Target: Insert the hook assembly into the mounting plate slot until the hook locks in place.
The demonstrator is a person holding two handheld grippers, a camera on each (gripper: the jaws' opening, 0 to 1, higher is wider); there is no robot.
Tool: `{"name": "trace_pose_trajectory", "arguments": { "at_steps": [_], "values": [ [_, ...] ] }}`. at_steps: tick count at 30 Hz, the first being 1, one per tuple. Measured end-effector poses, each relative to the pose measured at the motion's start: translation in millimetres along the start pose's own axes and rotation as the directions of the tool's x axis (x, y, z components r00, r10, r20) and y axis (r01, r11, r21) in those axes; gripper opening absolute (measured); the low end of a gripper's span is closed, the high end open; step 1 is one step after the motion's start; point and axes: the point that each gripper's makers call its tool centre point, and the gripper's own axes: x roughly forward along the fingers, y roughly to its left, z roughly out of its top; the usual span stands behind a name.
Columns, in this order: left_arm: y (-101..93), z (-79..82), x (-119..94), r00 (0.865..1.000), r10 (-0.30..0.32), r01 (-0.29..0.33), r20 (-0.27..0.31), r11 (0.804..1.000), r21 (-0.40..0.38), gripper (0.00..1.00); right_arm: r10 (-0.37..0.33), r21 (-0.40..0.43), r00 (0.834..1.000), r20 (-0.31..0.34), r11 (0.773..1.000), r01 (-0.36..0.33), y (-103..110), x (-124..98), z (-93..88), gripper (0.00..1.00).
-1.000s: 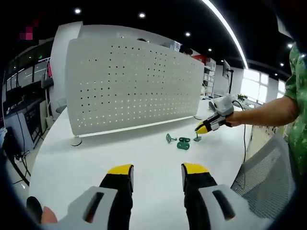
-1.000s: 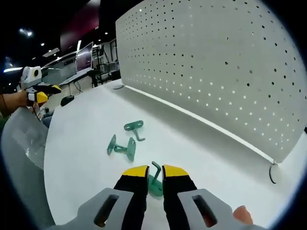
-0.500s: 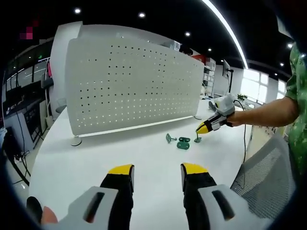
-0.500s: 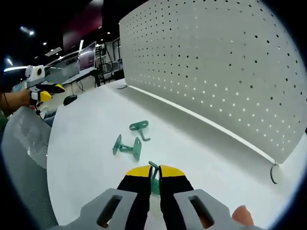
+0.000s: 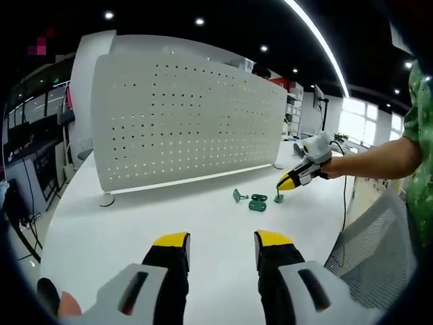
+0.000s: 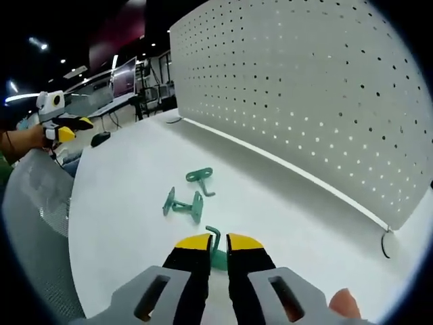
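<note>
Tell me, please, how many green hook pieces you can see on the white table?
3: one hook between the right claw's jaws, one double-plate piece just beyond, one farther toward the pegboard.

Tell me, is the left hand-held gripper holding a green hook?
No, the left hand-held gripper has open jaws with nothing between them; the green hooks lie farther off.

Ceiling spotlights [image 5: 199,21] and a bright strip light [image 5: 318,42] shine evenly; the white table [image 5: 135,223] glares softly, edges bend fisheye-style.

Green hook parts [image 6: 191,204]; white table [image 6: 122,183]; white dotted pegboard [image 5: 183,115]; jaws black, yellow-tipped; green patterned sleeve [image 5: 421,115].
</note>
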Motion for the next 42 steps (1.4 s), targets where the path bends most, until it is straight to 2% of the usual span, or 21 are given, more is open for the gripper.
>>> {"name": "trace_pose_trajectory", "arguments": {
  "at_steps": [3,8,18,36,42],
  "values": [
    [-0.4,-0.3,0.0,1.000,-0.001,0.001,-0.002,1.000,0.000,0.40,0.019,-0.024,1.000,-0.009,1.000,-0.019,-1.1,1.5,3.2,0.09],
    [-0.1,0.0,-0.5,1.000,0.001,-0.001,-0.001,1.000,-0.001,0.40,0.073,-0.063,0.995,-0.070,0.995,-0.078,3.6,5.5,-5.2,0.11],
    [0.3,-1.5,-0.1,1.000,0.002,-0.002,-0.009,1.000,0.000,0.39,0.118,-0.093,0.990,-0.079,0.988,-0.125,7.3,9.8,-1.6,0.11],
    [2.1,-1.7,-0.1,1.000,0.007,-0.007,-0.010,1.000,-0.003,0.38,0.150,-0.119,0.982,-0.113,0.979,-0.163,13.1,13.8,-0.9,0.04],
    [1.3,-2.0,0.0,1.000,0.002,-0.002,-0.013,1.000,0.000,0.38,0.142,-0.079,0.985,-0.102,0.986,-0.150,16.7,11.8,-0.4,0.03]
  ]
}}
